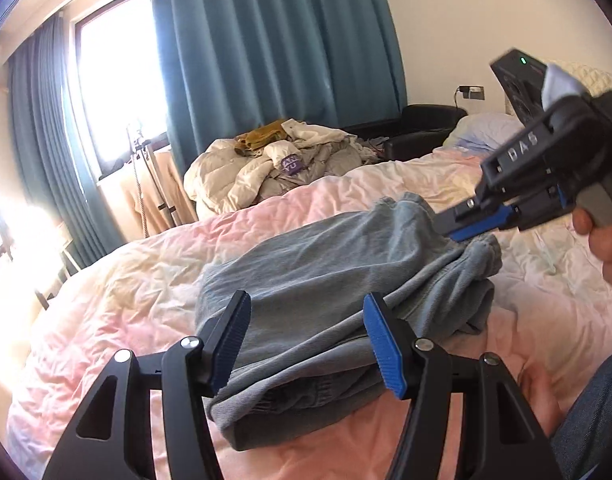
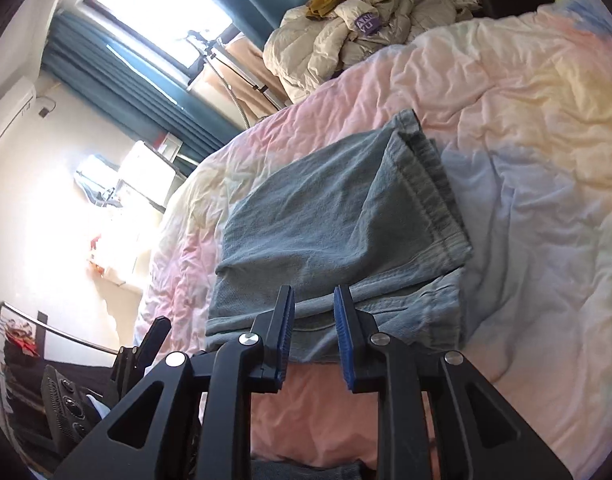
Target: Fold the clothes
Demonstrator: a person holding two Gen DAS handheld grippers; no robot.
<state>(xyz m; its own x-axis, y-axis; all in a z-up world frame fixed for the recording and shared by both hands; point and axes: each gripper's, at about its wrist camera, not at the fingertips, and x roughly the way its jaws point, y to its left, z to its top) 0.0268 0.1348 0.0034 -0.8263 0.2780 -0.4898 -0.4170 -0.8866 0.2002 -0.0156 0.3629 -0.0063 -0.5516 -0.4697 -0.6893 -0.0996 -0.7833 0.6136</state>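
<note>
Left wrist view, left to right: left gripper (image 1: 306, 340), fingers spread wide and empty, in front of the folded grey-blue trousers (image 1: 338, 280) at centre frame on the pink quilt (image 1: 126, 280); purple label "ANYU" on the clothes heap (image 1: 274, 164), upper centre; right gripper (image 1: 472, 226), marked "DAS", at right. Right wrist view: right gripper's pads (image 2: 342, 332) stand slightly parted, nothing pinched, at the trousers' near edge.

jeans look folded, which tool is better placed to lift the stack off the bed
Left, probably. The left tool stands open wide, straddling the near edge of the folded jeans. The right tool has only a narrow gap at the jeans' edge, too small for the full stack.
</note>
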